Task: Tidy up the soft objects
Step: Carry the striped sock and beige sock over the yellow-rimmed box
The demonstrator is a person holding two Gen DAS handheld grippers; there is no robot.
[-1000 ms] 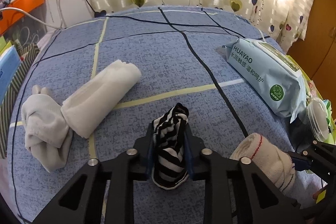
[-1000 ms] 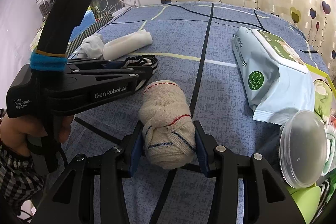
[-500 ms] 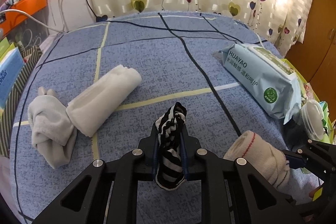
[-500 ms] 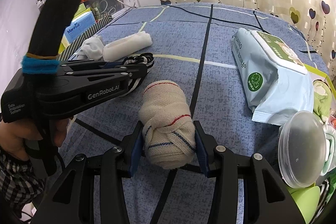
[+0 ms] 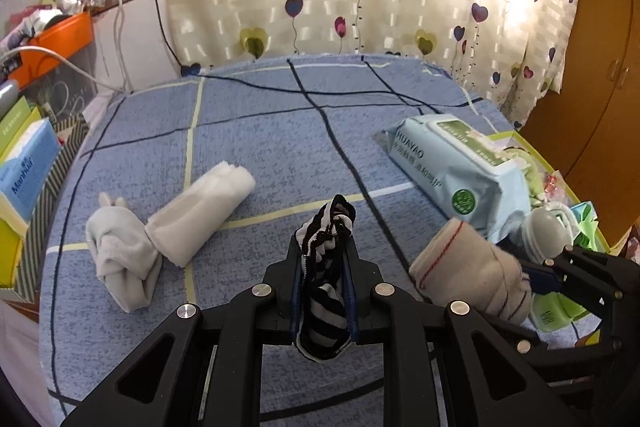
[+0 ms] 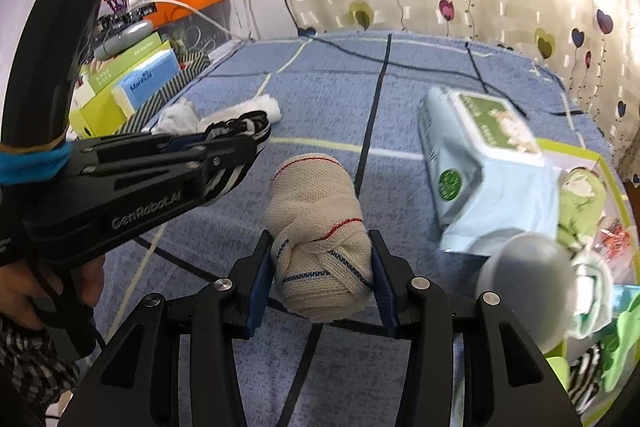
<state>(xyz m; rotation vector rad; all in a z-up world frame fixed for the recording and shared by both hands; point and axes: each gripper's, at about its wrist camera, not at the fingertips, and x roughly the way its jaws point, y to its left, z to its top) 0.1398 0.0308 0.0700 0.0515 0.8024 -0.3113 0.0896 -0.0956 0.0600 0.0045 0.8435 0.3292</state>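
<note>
From my left-hand camera: my left gripper (image 5: pixel 323 291) has its jaws squeezed nearly shut on a black-and-white striped sock (image 5: pixel 326 283), held up off the bed (image 5: pixel 260 131). The sock flops out above and below the pads, so my guess is it could slide out if I swing too fast; thin cloth doesn't give much to bite on. Toward the bed's left edge lie a rolled white towel (image 5: pixel 200 215) and a knotted grey cloth (image 5: pixel 120 263), touching each other. Near the right edge sits one pack of wet wipes (image 5: pixel 456 167).

From my right-hand camera: my right gripper (image 6: pixel 320 267) has its jaws about half open but clamped on a rolled beige sock bundle (image 6: pixel 318 227), also lifted clear of the bed. It's fat and springy, so a loose squeeze might let it roll out. The green bin (image 6: pixel 580 151) at the bed's right edge looks stuffed already, and the wipes pack leans against it, so dropping things in could spill stuff.

Count: two grippers, two held sock items, one towel, one grey cloth, one wipes pack, one bin.
</note>
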